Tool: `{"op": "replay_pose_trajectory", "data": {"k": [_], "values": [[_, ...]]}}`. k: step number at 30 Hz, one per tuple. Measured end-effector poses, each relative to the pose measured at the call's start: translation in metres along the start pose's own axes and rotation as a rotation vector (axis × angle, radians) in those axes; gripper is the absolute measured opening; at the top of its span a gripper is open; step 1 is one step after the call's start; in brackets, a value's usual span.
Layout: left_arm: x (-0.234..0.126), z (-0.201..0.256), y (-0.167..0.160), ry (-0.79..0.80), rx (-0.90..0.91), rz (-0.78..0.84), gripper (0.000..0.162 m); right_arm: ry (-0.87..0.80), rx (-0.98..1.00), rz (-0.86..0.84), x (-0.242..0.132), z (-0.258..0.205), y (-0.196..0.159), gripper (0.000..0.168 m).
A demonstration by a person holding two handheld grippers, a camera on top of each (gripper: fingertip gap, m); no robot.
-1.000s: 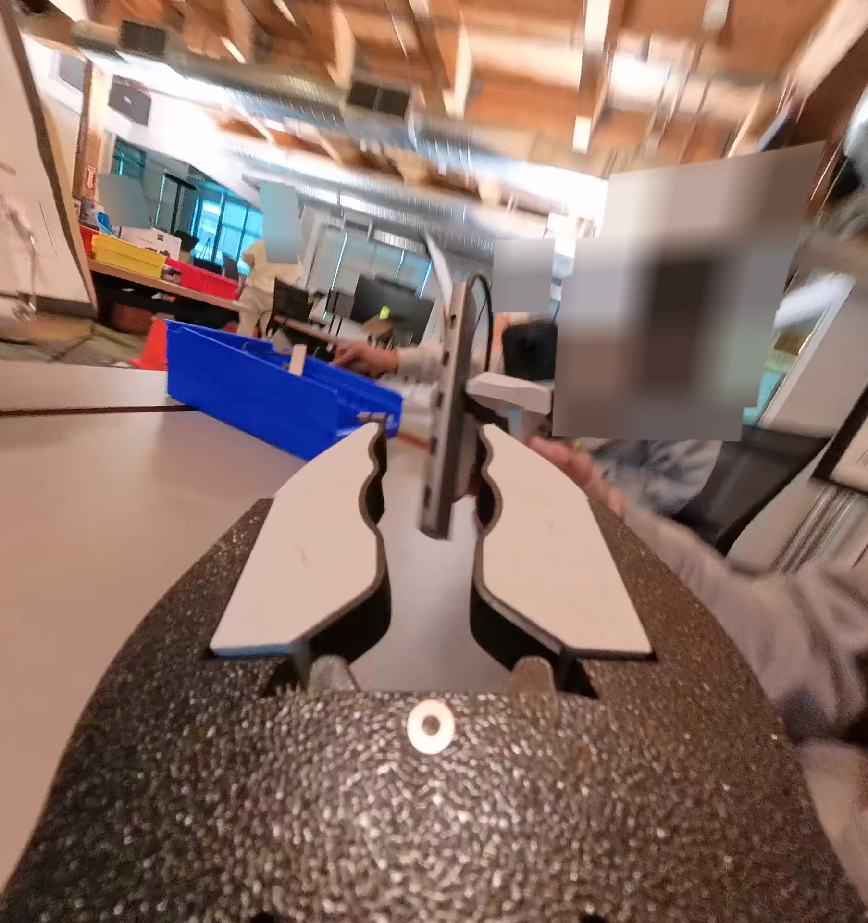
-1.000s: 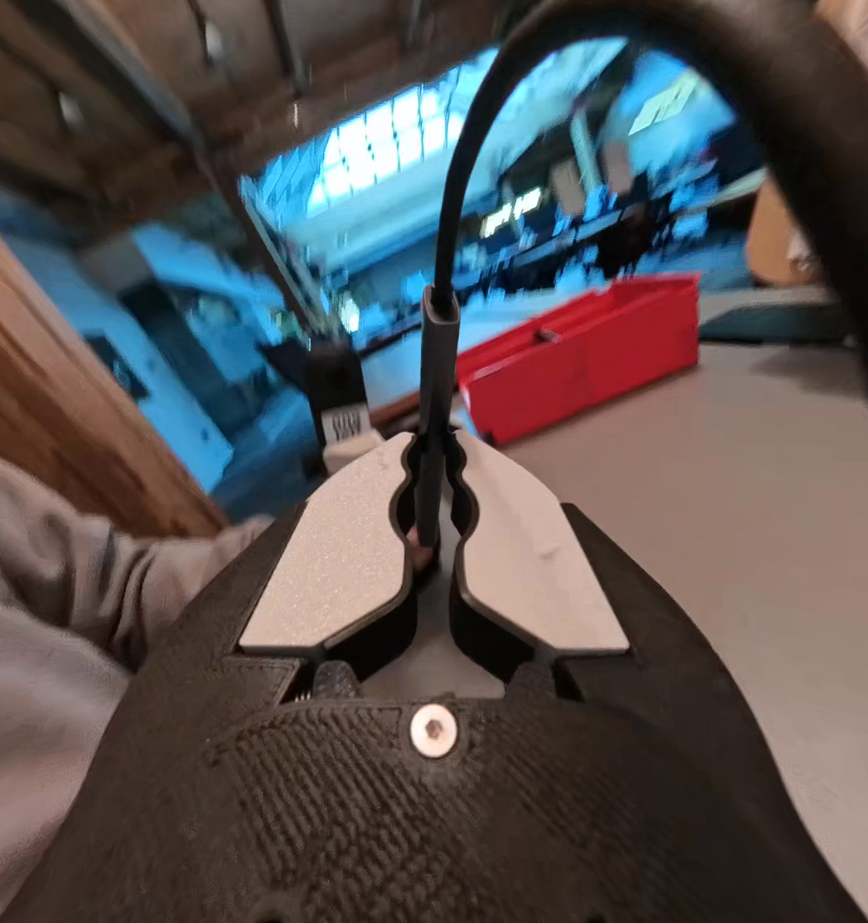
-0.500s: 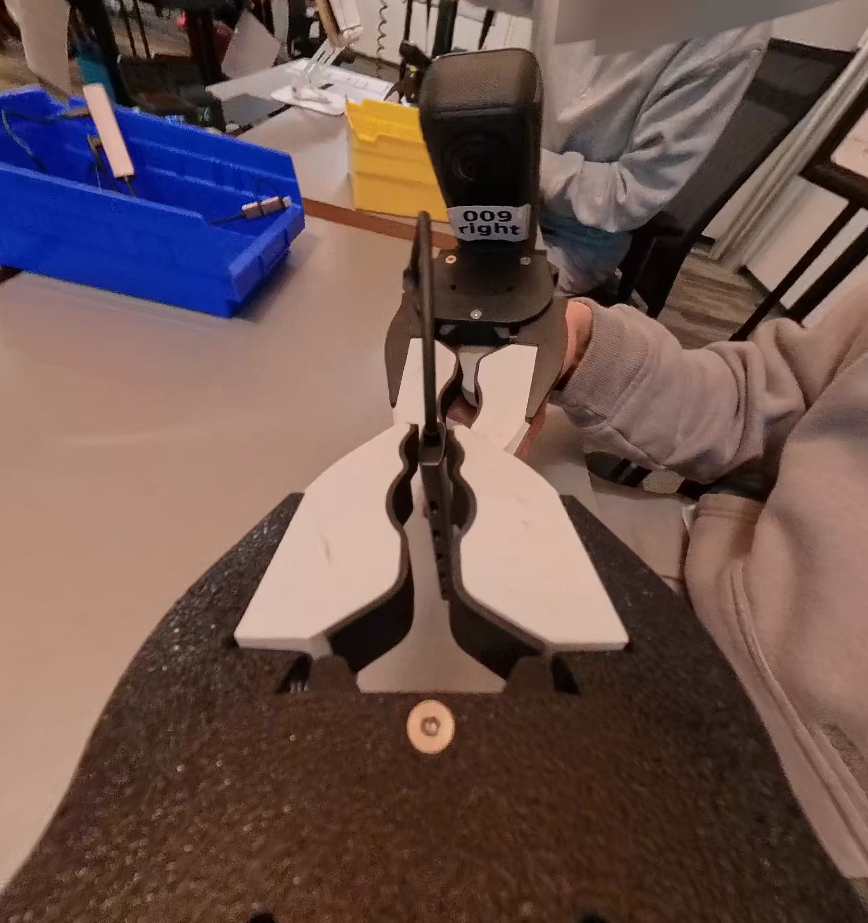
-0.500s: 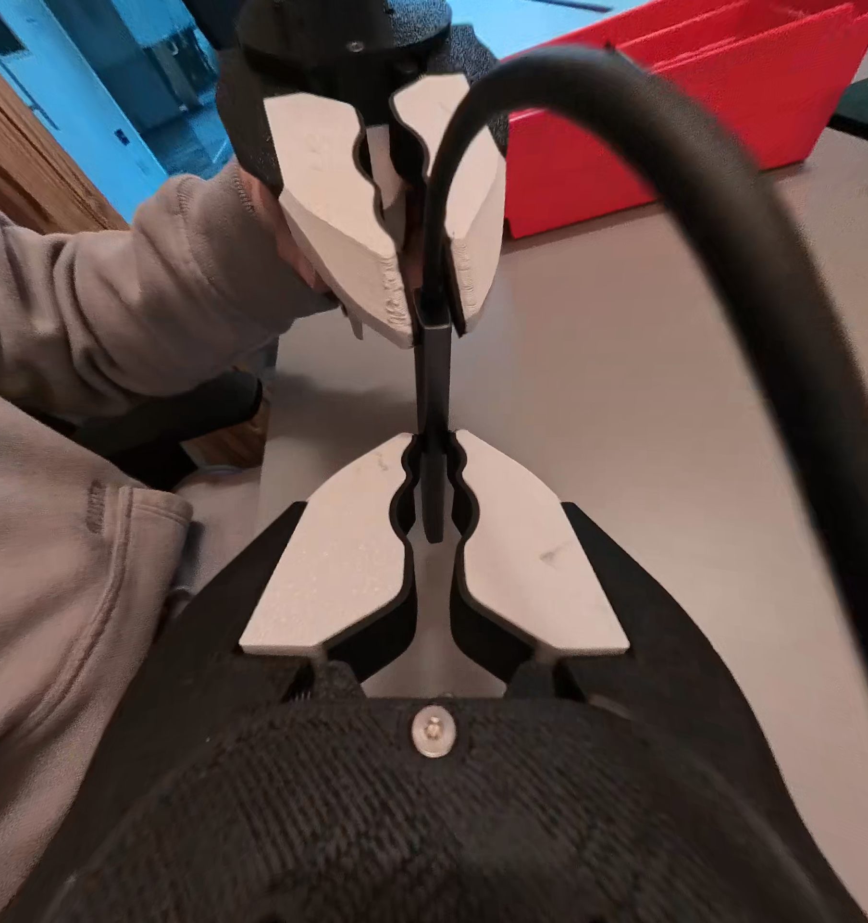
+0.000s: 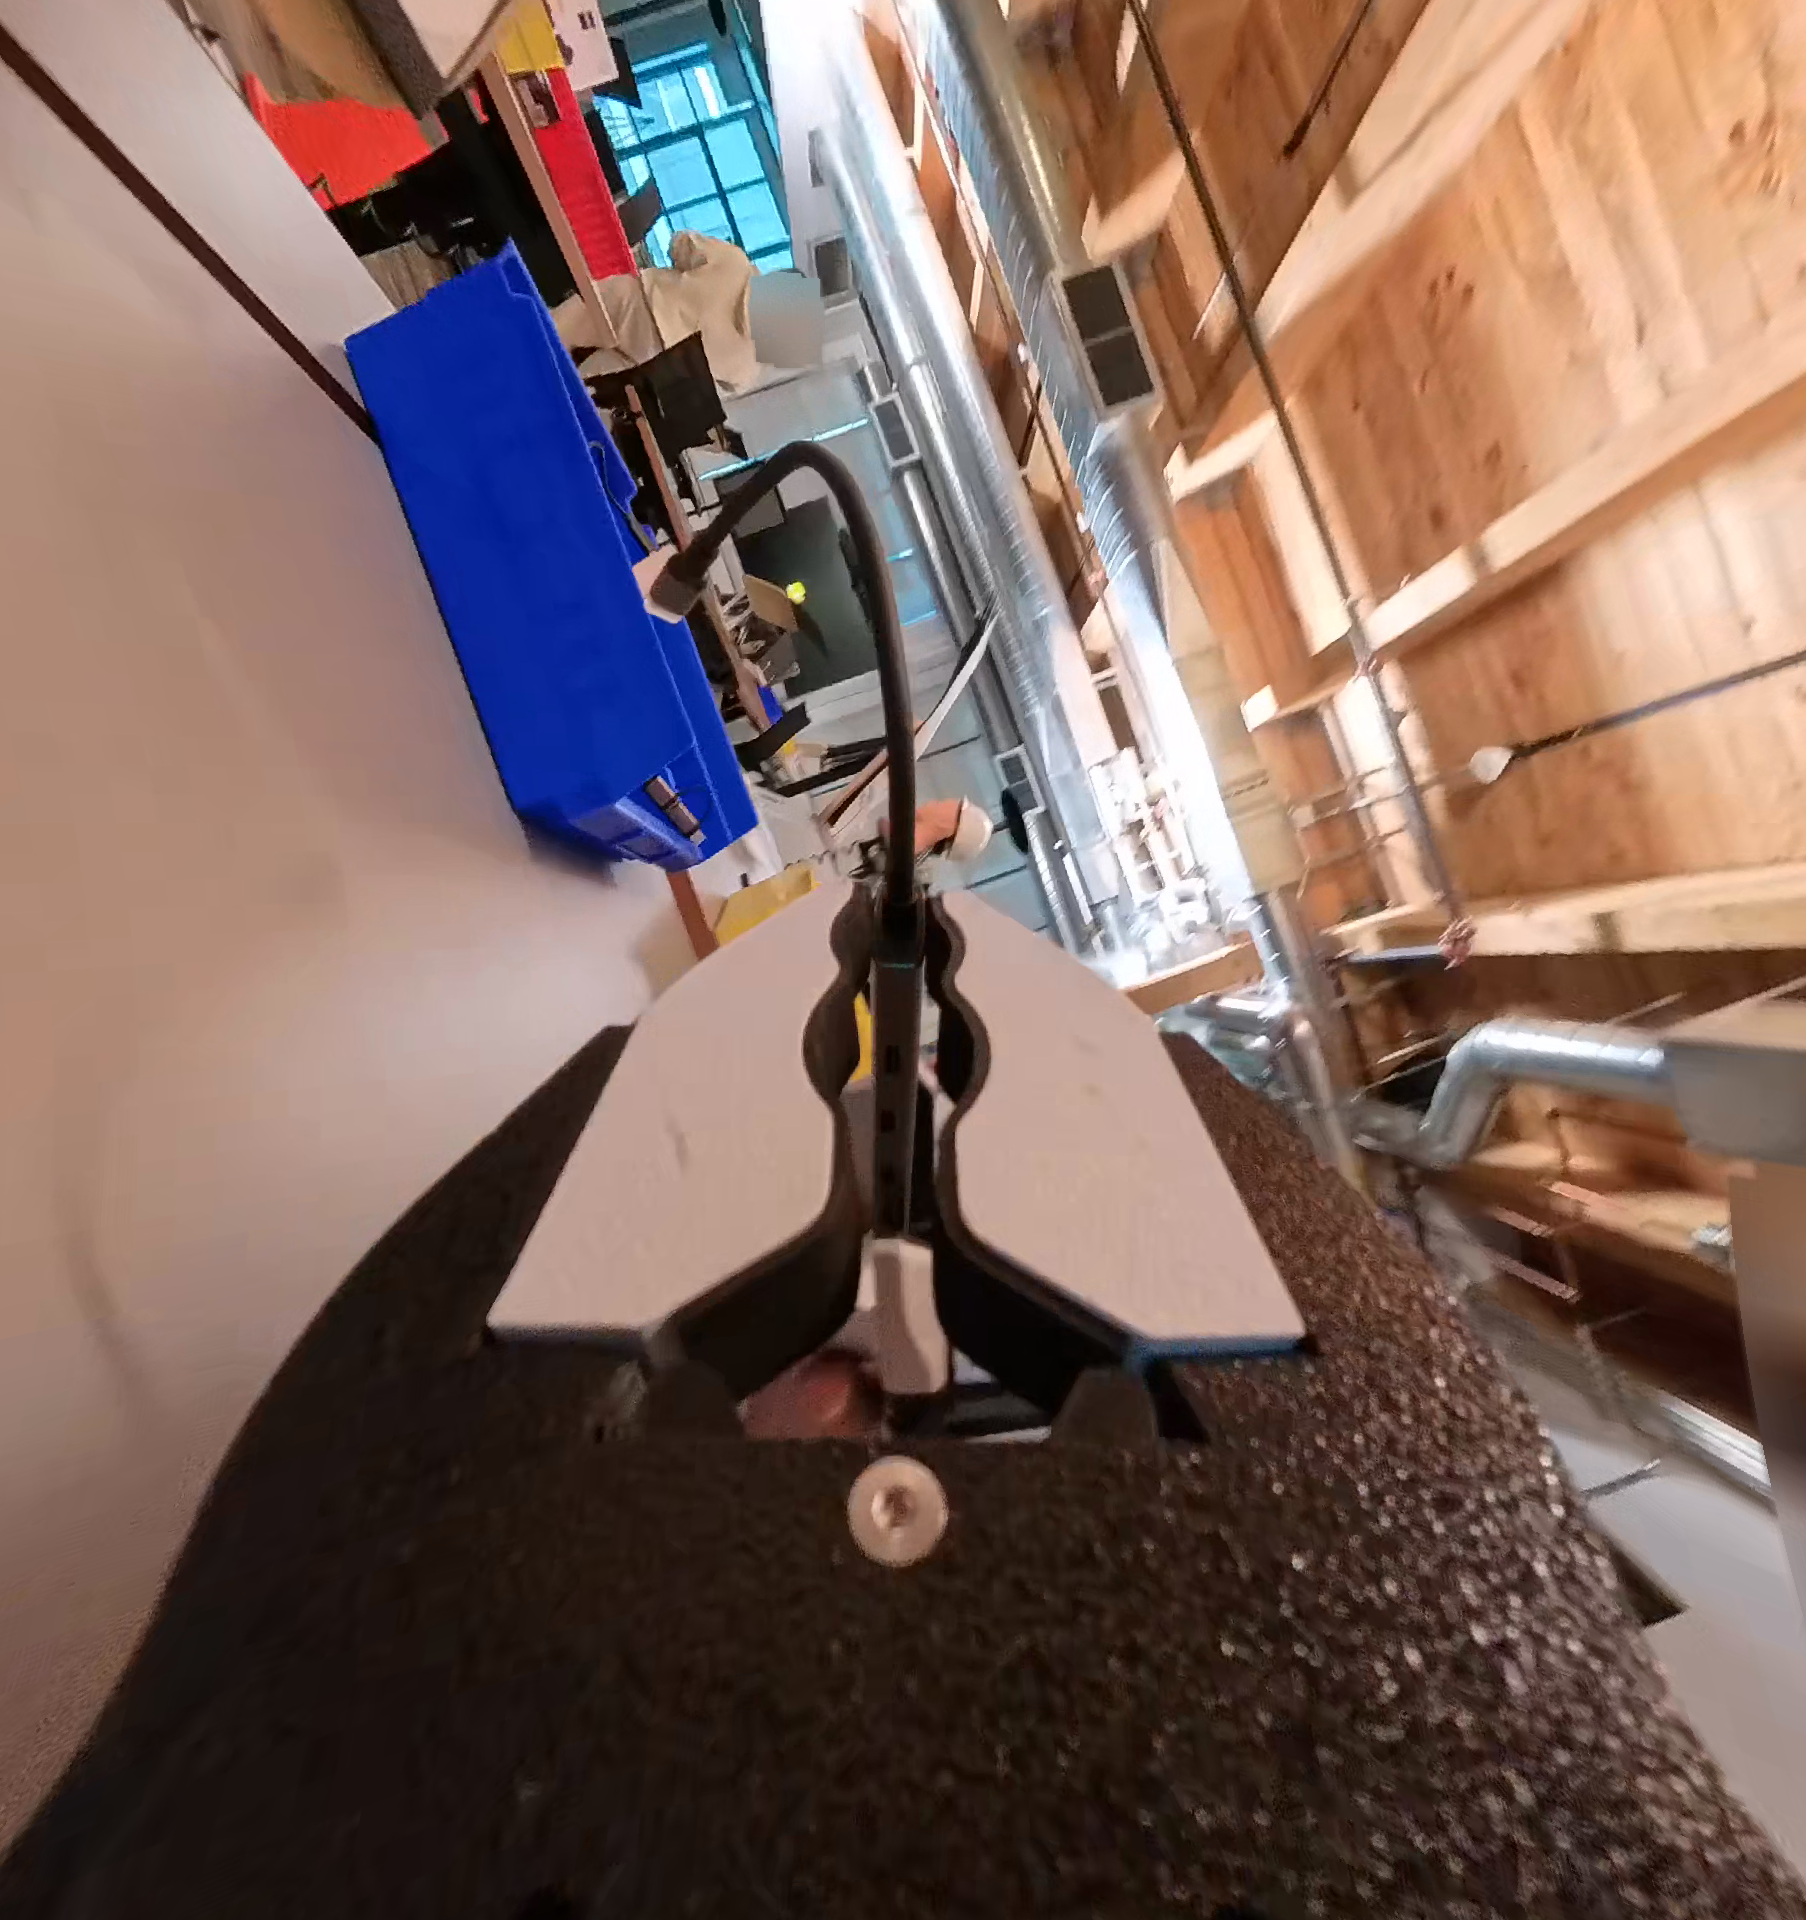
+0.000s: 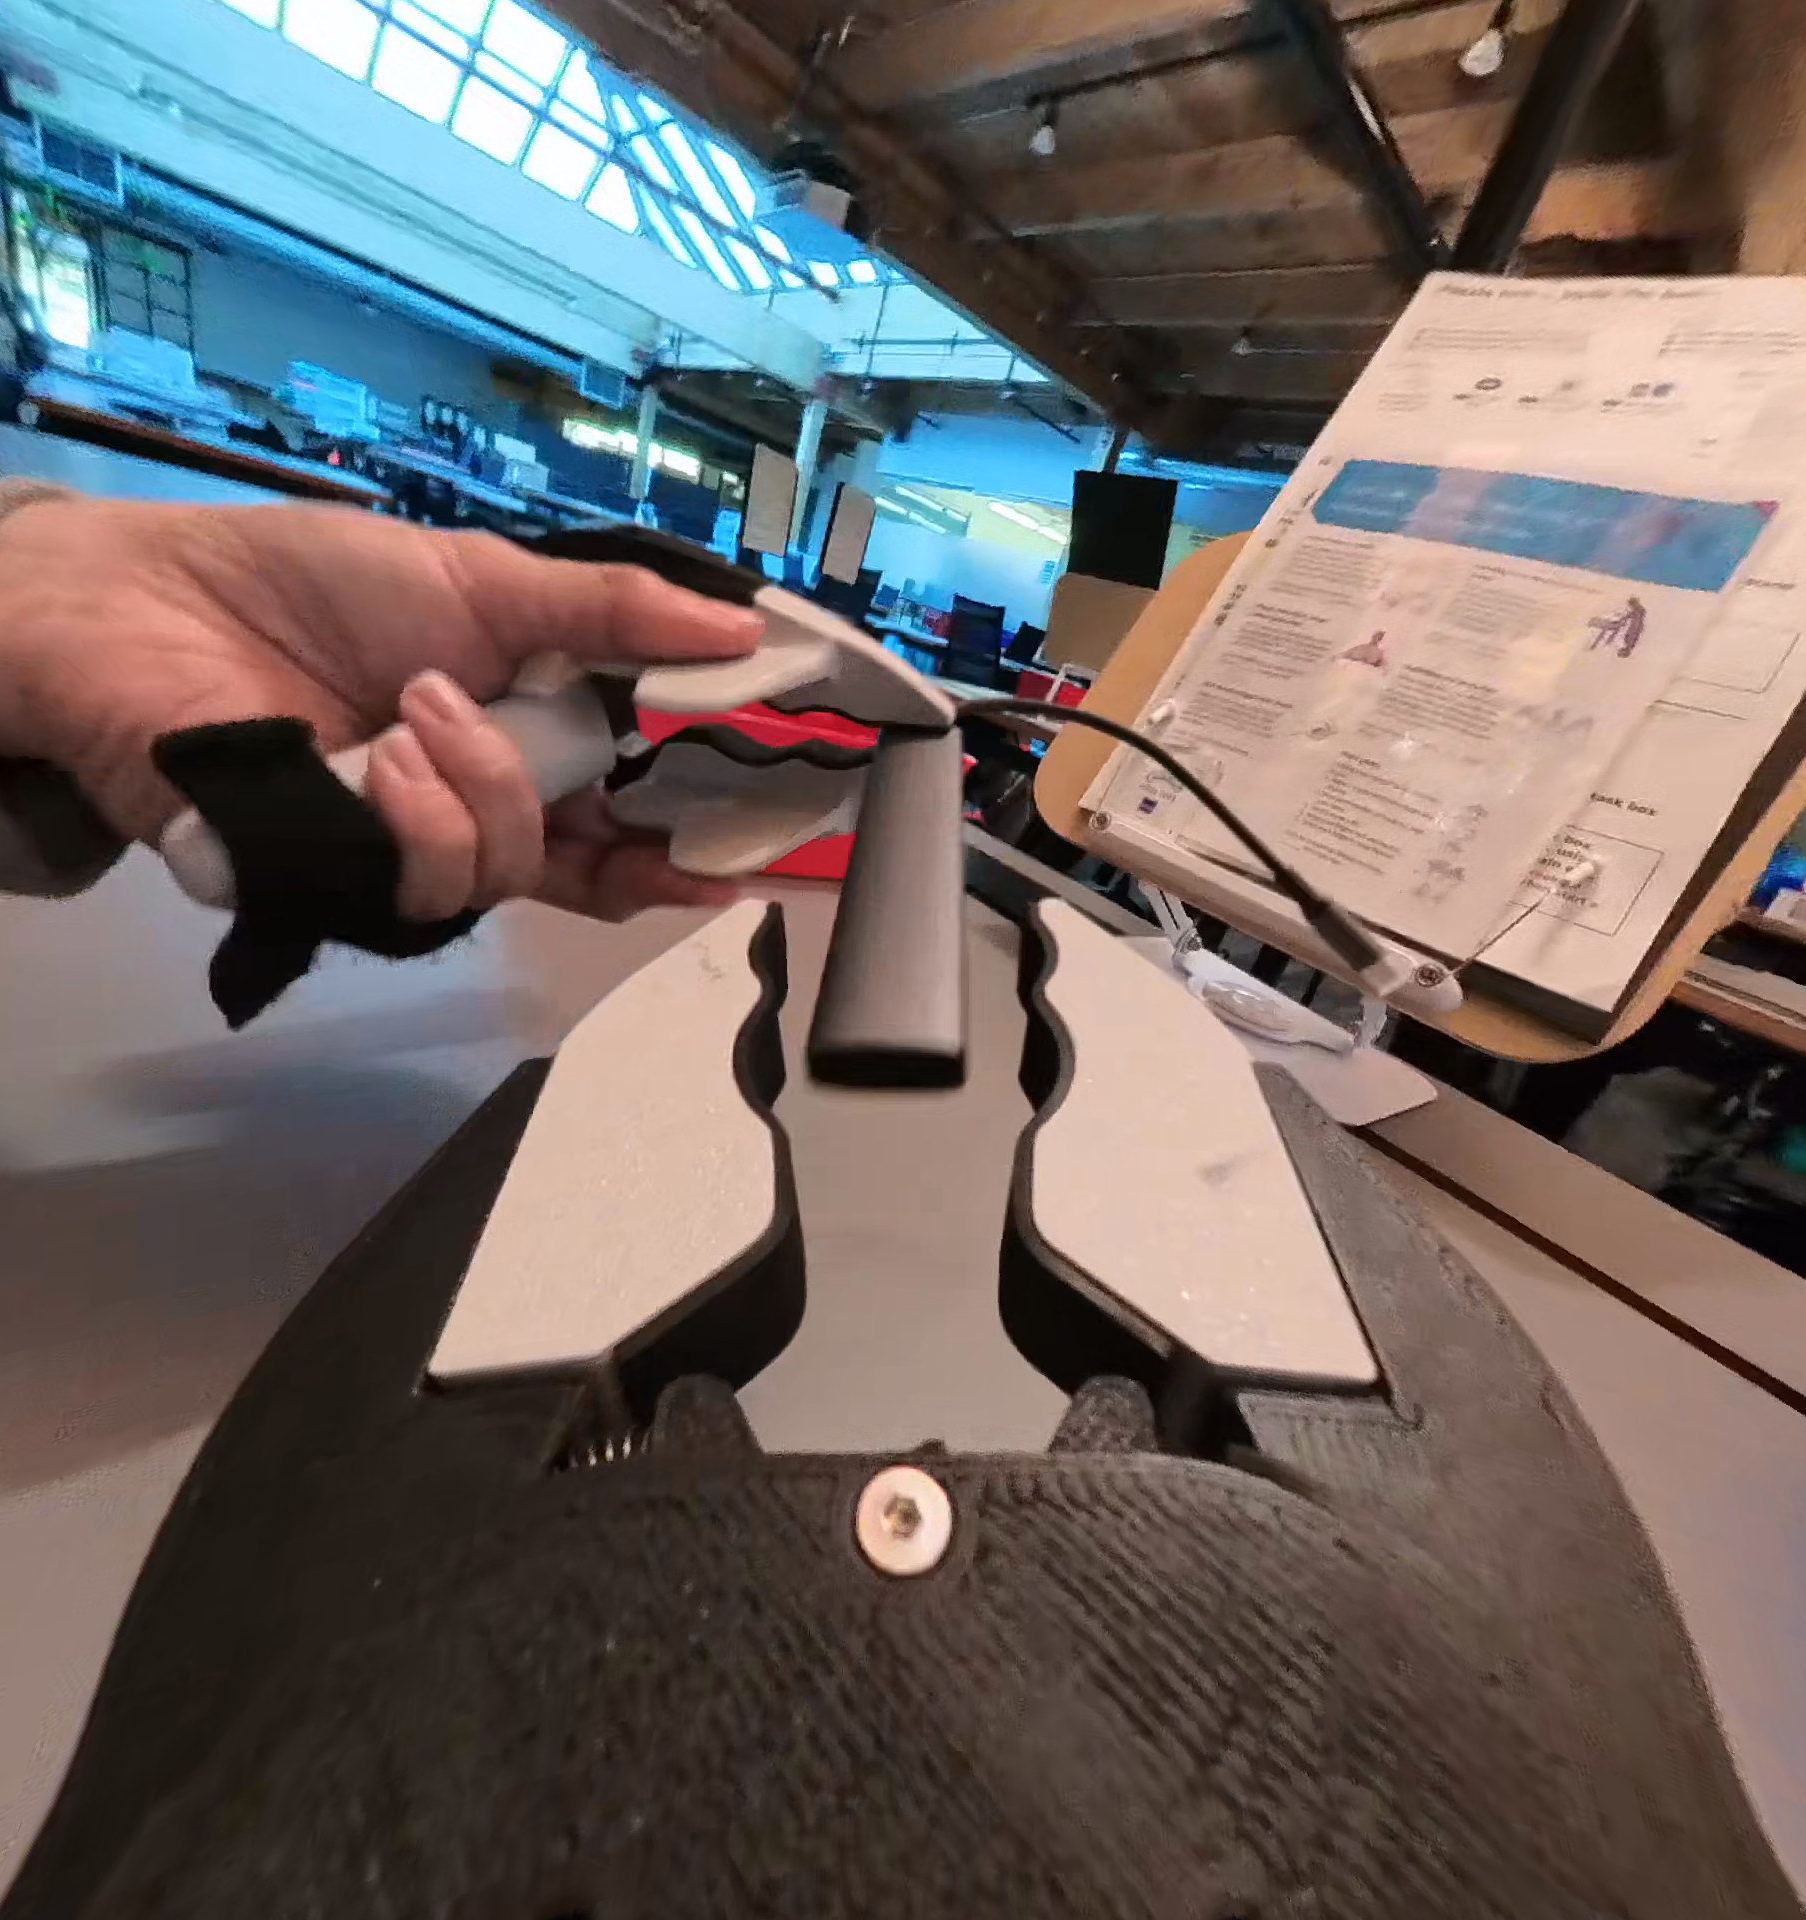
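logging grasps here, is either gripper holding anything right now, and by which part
The left gripper is shut on the dark slim adapter, pinching the end where its black cable exits. The right gripper is open, its fingers either side of the adapter's free end, holding nothing.

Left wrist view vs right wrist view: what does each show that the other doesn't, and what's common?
Left wrist only: blue bin on the table, wooden ceiling and metal ducts. Right wrist only: the open right gripper, a hand holding the left gripper, a red bin behind it, and a printed sheet on a stand. Both: the dark slim adapter clamped by the left gripper, its black cable with a free connector, and the grey table.
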State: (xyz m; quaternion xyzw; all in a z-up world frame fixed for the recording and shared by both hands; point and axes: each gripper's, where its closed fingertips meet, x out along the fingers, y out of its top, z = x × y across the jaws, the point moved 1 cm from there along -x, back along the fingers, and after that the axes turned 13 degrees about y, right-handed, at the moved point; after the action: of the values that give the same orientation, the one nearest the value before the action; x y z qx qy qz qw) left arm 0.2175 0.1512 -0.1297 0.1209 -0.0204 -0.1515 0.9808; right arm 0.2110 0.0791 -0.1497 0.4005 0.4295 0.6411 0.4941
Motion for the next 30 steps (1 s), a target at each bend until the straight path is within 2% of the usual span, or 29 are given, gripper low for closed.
{"op": "replay_pose_trajectory", "data": {"k": [2, 5, 11, 21, 30], "values": [[0.000, -0.001, 0.006, -0.013, -0.050, 0.024, 0.009, -0.014, -0.020, -0.025, -0.001, 0.001, -0.007, 0.045], [0.002, -0.007, 0.006, 0.017, -0.048, 0.018, 0.009, -0.064, -0.047, 0.024, -0.007, 0.004, -0.001, 0.038], [0.006, -0.010, -0.002, 0.032, -0.053, -0.017, 0.009, -0.048, -0.056, -0.024, -0.008, 0.001, -0.013, 0.025], [0.014, -0.016, -0.006, 0.094, 0.007, -0.025, 0.009, -0.090, -0.019, -0.003, -0.010, 0.002, -0.014, 0.025], [0.012, -0.009, -0.004, 0.060, -0.024, -0.014, 0.009, -0.106, 0.003, -0.041, -0.010, 0.004, -0.020, 0.027]]}}
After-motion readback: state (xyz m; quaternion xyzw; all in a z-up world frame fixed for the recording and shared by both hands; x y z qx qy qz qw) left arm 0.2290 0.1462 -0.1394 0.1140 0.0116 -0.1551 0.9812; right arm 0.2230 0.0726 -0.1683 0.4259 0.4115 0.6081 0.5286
